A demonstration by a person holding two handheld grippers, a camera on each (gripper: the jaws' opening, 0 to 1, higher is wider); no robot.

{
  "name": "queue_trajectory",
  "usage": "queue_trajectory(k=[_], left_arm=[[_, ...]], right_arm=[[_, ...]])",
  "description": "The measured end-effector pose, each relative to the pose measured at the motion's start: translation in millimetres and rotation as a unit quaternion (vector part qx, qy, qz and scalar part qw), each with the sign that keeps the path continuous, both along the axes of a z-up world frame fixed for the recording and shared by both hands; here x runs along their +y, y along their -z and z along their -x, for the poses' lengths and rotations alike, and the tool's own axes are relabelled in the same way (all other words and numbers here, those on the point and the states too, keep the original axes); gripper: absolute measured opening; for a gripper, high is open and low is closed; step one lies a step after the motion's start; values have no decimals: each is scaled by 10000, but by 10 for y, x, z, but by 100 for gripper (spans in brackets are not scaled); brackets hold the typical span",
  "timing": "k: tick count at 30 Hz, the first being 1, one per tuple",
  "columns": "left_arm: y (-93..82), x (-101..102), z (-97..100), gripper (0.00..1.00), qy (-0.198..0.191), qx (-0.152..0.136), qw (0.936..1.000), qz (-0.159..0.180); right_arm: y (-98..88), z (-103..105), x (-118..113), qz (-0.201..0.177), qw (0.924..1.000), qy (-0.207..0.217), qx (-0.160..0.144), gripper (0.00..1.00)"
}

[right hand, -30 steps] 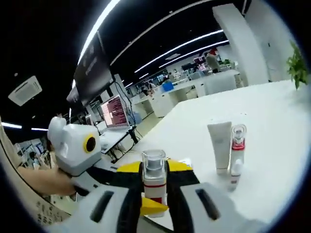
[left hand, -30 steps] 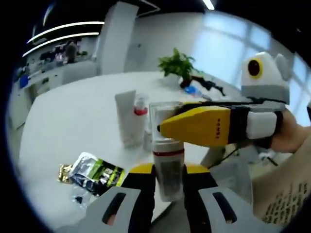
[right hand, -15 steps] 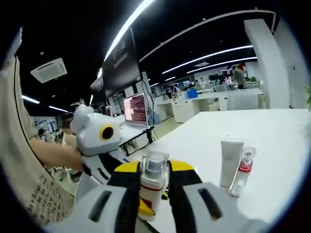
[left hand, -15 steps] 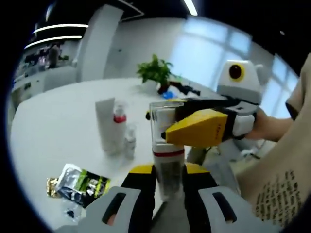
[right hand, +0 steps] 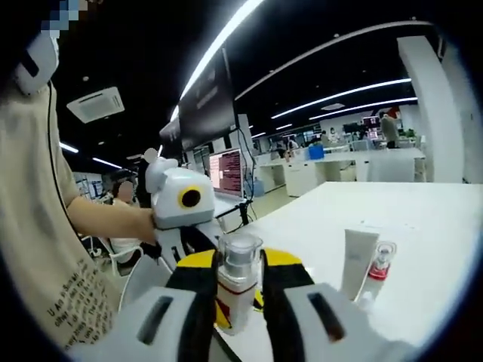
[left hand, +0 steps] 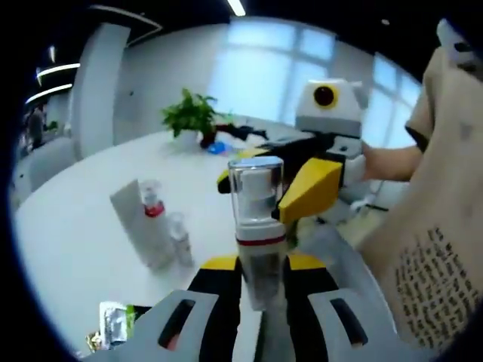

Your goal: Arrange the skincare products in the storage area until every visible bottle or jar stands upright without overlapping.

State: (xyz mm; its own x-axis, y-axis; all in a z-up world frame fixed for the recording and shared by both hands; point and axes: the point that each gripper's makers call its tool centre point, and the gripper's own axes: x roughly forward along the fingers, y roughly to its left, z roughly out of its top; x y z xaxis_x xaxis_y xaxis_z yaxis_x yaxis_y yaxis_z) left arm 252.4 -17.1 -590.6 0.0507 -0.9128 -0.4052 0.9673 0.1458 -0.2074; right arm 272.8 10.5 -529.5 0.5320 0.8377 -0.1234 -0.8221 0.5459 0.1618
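Between both pairs of jaws, the left gripper [left hand: 258, 283] and right gripper [right hand: 236, 290] each clamped one pump bottle [left hand: 256, 226], its long axis upright, held off the white table [left hand: 68, 226], whose standing tube [left hand: 136, 226] and small bottles lay toward ten o'clock of the left gripper.

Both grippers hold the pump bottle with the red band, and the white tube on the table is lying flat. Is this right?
Not quite. Both grippers, left and right, hold the pump bottle, but the white tube stands upright on the table, as the right gripper view shows.
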Motion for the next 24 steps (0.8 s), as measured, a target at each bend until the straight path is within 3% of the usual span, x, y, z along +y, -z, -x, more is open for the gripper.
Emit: queue_trajectory(k=[6,15,24], left_arm=[[163,-103,-103,18,-17,-31,9997,-262],[510,-147,-307,18,-51,-339,9961,-815],[846,-214,-436,18,-67,-417,9929,-1116]], right_arm=[[139,-88,-61,339,9987,359,-122,21],[442,-229,-123,899,9942,589,-50,21],[780,-342,-230,1273,9886,798,115,21]])
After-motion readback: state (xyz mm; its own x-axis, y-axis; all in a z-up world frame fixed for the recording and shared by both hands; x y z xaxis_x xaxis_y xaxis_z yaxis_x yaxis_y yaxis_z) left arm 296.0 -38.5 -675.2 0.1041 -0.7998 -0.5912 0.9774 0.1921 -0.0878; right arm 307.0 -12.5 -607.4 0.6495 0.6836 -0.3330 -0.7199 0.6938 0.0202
